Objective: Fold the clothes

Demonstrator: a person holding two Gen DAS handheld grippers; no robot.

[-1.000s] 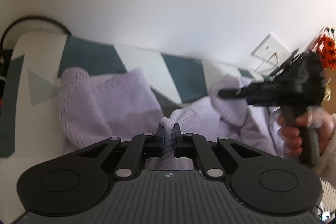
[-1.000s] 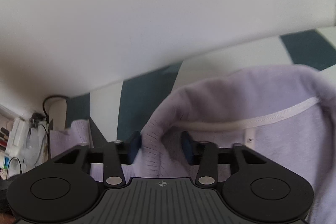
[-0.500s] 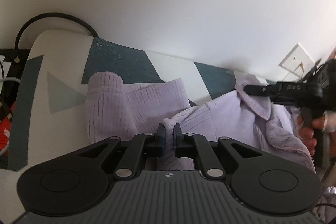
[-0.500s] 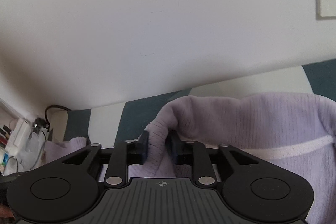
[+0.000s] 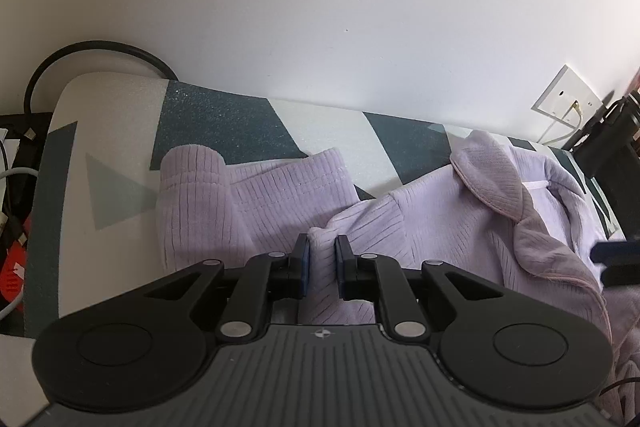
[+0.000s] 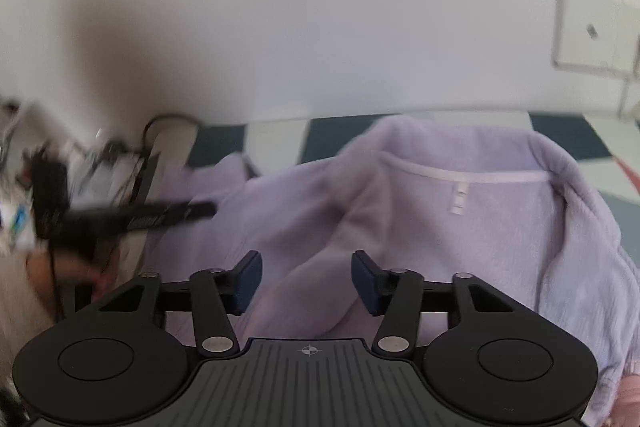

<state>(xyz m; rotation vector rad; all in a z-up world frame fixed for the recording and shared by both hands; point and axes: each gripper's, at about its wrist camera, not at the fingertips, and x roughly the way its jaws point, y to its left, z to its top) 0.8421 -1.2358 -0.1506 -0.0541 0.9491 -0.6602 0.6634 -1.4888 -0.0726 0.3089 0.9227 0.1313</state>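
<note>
I see the lilac sweater point(image 5: 420, 223) spread on the patterned desk point(image 5: 120, 131) below the wall socket point(image 5: 566, 101) | my left tool point(image 5: 322, 255) pinches a sweater fold, narrow | my right tool point(image 6: 306, 281) is opening over the sweater, pads clear of cloth

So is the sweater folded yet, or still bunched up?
Still bunched. The sweater lies rumpled on the mat, collar open, one fold pinched in the left gripper.
</note>
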